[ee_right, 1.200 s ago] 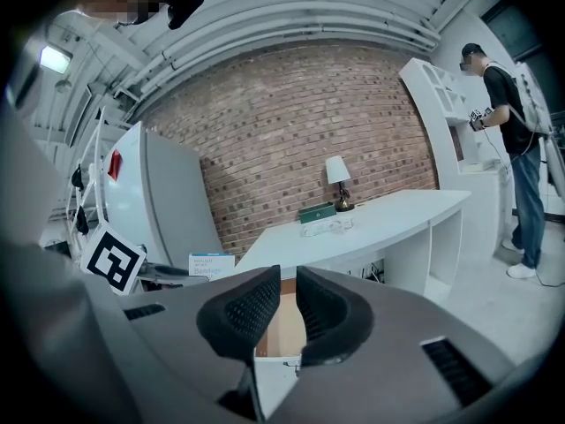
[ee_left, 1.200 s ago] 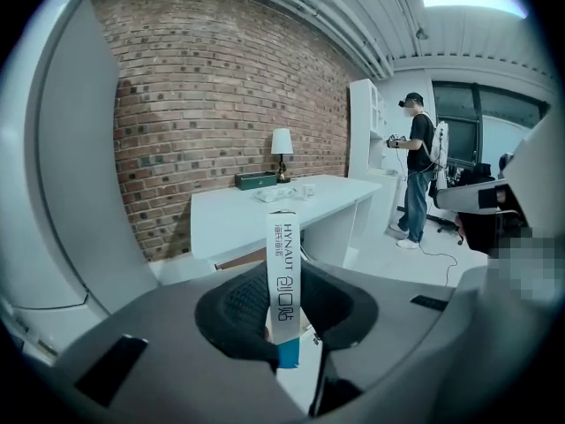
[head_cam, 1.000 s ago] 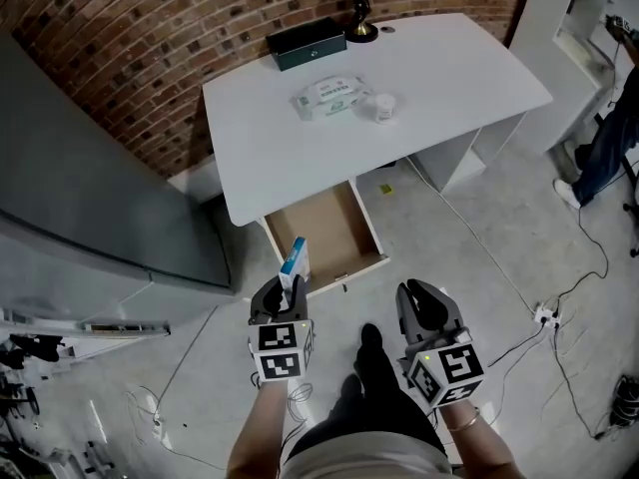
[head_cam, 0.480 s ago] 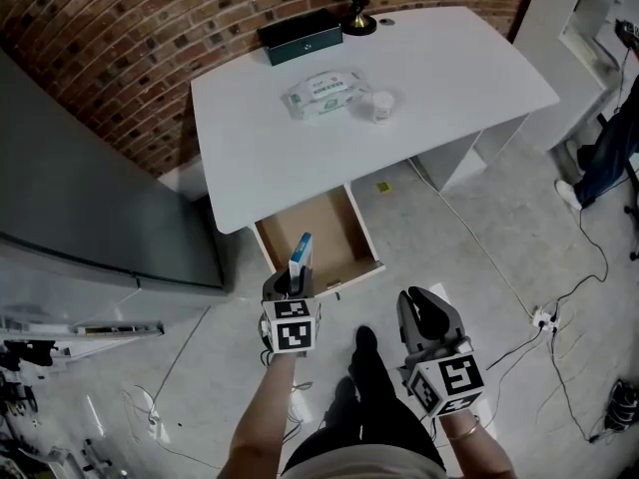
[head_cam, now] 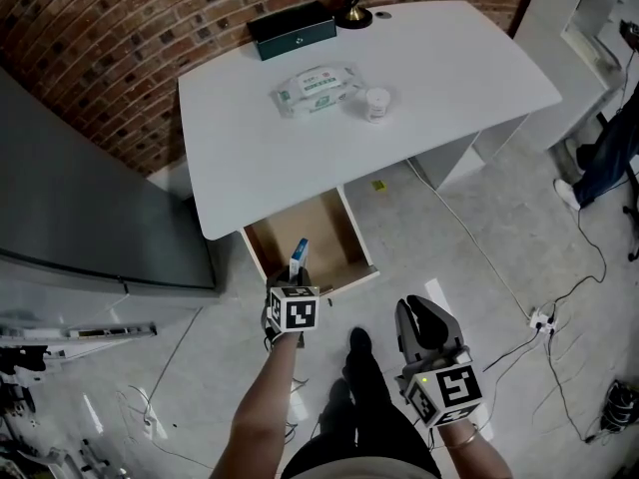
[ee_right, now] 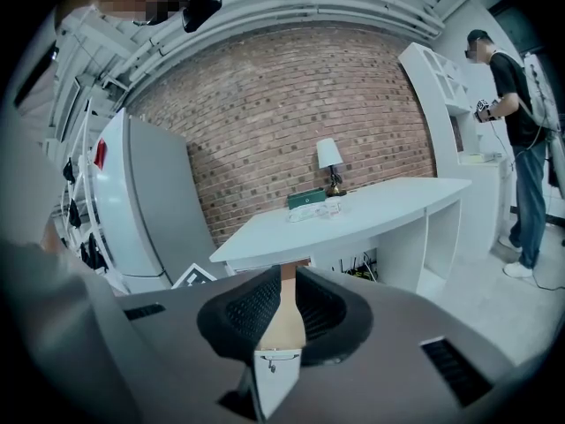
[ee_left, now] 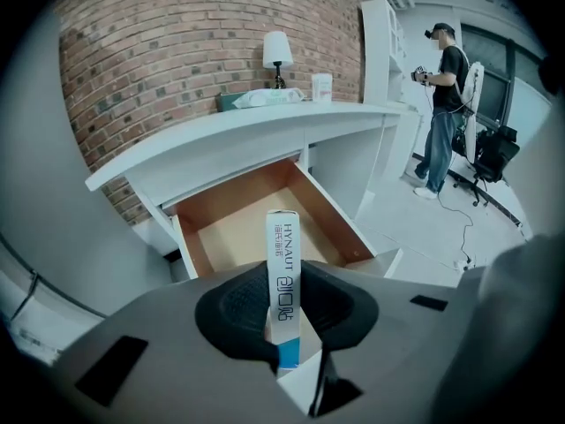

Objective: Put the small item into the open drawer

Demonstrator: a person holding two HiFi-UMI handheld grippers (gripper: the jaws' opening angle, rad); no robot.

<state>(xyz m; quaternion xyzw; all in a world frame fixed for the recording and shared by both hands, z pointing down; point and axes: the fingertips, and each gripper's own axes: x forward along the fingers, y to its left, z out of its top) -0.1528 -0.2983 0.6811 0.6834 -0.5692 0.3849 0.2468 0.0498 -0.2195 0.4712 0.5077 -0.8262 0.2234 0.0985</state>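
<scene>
open drawer under white desk; brick wall

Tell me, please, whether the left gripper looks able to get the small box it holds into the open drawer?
Probably yes. The left gripper, fingers shut on the small box, hangs at the front edge of the drawer, which is pulled well out from under the desk, and nothing lies between them.

Left claw clamped — right claw slightly parted.
</scene>
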